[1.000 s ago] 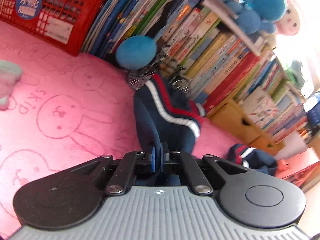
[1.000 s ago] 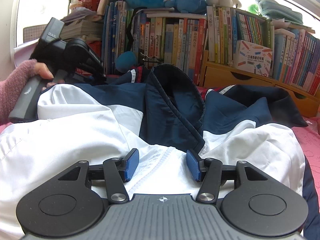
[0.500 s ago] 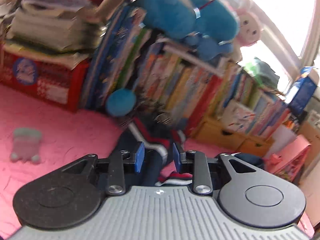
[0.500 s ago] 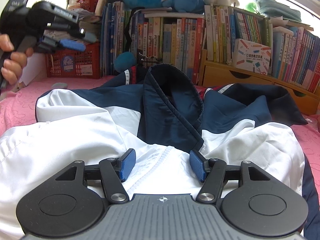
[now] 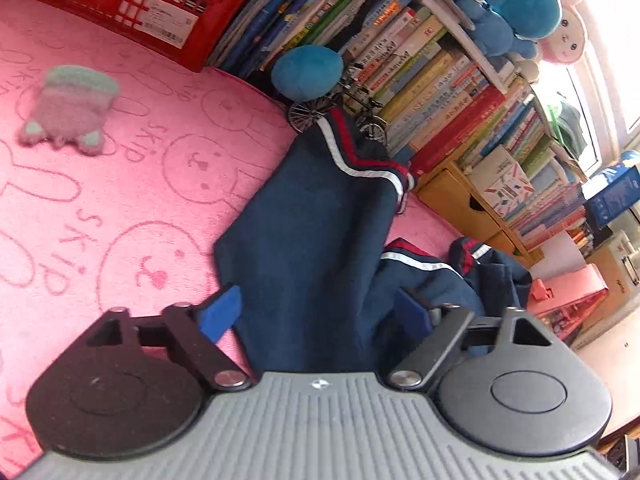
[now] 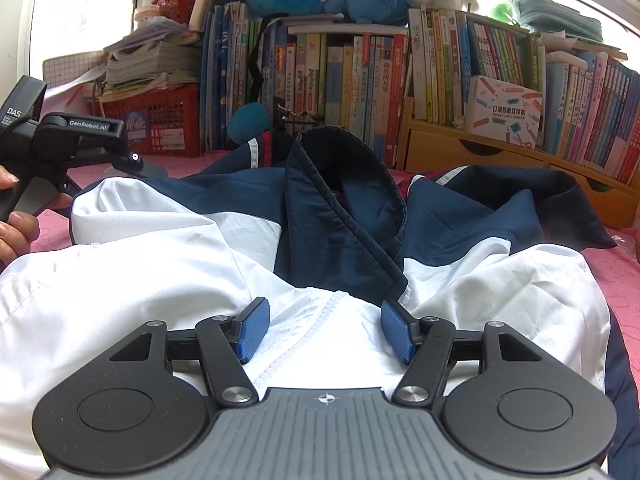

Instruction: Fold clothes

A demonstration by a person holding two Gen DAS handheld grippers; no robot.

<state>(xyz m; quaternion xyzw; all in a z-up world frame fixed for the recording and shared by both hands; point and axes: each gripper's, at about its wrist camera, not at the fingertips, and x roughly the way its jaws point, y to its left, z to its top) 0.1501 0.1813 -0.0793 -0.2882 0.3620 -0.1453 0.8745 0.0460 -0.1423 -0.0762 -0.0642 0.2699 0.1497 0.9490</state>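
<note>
Jacket (image 6: pixel 168 280) is spread below the bookshelf (image 6: pixel 400 80); left gripper (image 5: pixel 316 312) fingers are opening around its sleeve (image 5: pixel 320 220), right gripper (image 6: pixel 326 330) fingers are held apart.

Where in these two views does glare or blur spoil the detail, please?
Left wrist view: window light at the upper right washes out the pink plush toy; the small stuffed toy on the pink blanket is soft. Right wrist view: both windows blow out white, yet the jacket stays sharp.

Jacket (image 6: pixel 168 280): navy and white, spread crumpled on pink bedding, hood (image 6: pixel 344 200) raised at centre. Navy sleeve (image 5: pixel 316 232), red-and-white striped cuff, extends toward the books.
</note>
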